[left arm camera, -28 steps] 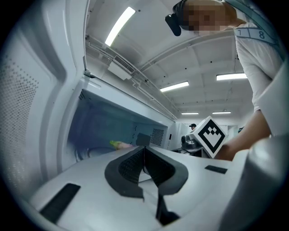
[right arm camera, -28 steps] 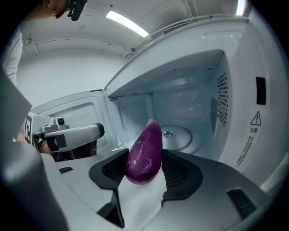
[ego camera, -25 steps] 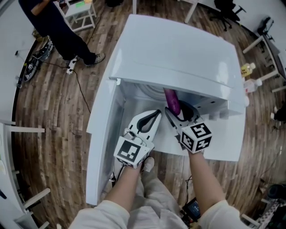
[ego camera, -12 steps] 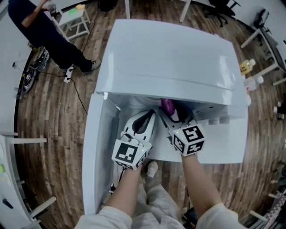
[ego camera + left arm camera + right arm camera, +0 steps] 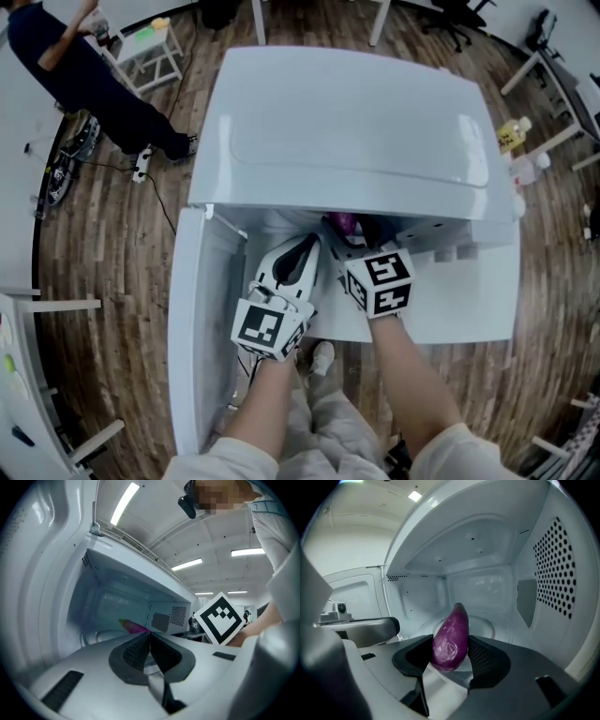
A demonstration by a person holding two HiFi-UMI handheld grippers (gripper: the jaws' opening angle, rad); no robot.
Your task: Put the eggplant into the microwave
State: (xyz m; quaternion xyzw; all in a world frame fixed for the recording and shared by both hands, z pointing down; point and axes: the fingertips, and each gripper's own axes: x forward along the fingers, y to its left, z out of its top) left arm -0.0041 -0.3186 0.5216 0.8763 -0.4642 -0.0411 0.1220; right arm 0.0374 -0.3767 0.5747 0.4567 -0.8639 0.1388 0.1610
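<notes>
Your right tool is clamped on the eggplant, 1 jaw pressing each side of its fat lower half. The narrow end points toward the microwave's back wall. The eggplant is already inside the microwave, hanging above the glass plate on the microwave's floor rather than resting on it. From the head view only a sliver of purple shows under the microwave's top edge.

Your left tool has its 2 jaws pressed together with nothing between them. It sits at the mouth of the microwave, just beside the right tool on the side nearest the open door.

The step in hand looks like the set-down. Lower the right tool until the eggplant's underside touches the glass plate. Only then spread the jaws, and slowly, because the eggplant is round and will likely roll if it drops. Aim for the middle of the plate, well away from the microwave's perforated side wall, which stands close on the right. Tilt the narrow end down a little so the whole length settles at once.

Once the jaws are off the skin on both sides, draw the right tool straight back out through the mouth of the microwave without lifting. The microwave's ceiling is low. The left tool should stay out of that path.
</notes>
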